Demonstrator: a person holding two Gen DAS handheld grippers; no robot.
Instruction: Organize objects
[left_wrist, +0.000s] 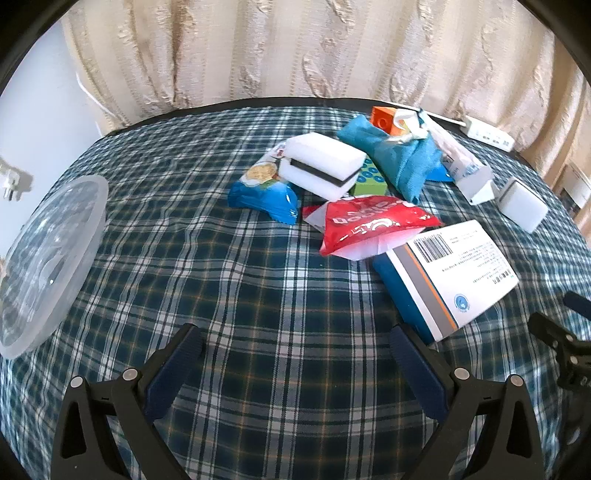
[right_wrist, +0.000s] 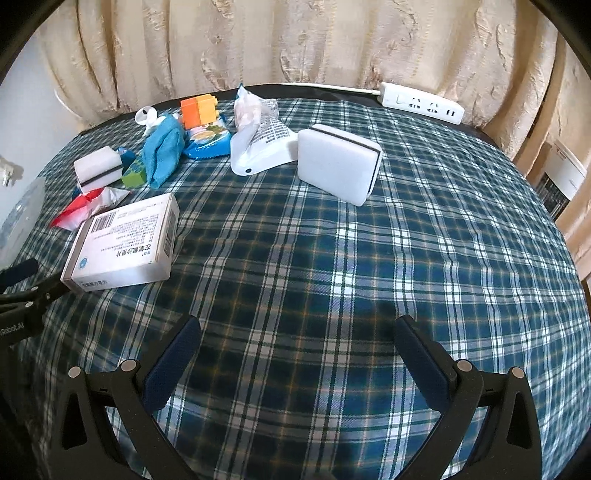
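Observation:
A pile of objects lies on a plaid tablecloth (left_wrist: 258, 280). In the left wrist view I see a white sponge (left_wrist: 323, 164), a blue snack packet (left_wrist: 264, 190), a red packet (left_wrist: 369, 223), a white medicine box (left_wrist: 448, 277), a blue cloth pouch (left_wrist: 399, 155), an orange block (left_wrist: 384, 118) and a second white sponge (left_wrist: 522, 203). My left gripper (left_wrist: 295, 343) is open and empty, short of the pile. My right gripper (right_wrist: 297, 336) is open and empty above bare cloth; that second sponge (right_wrist: 338, 168) stands ahead of it and the medicine box (right_wrist: 123, 243) lies to its left.
A clear plastic bowl (left_wrist: 48, 266) stands tilted at the left. A white power strip (right_wrist: 423, 103) lies at the table's far edge. A white pouch (right_wrist: 258, 147) lies beside the right sponge. Beige curtains (right_wrist: 295, 40) hang behind the table.

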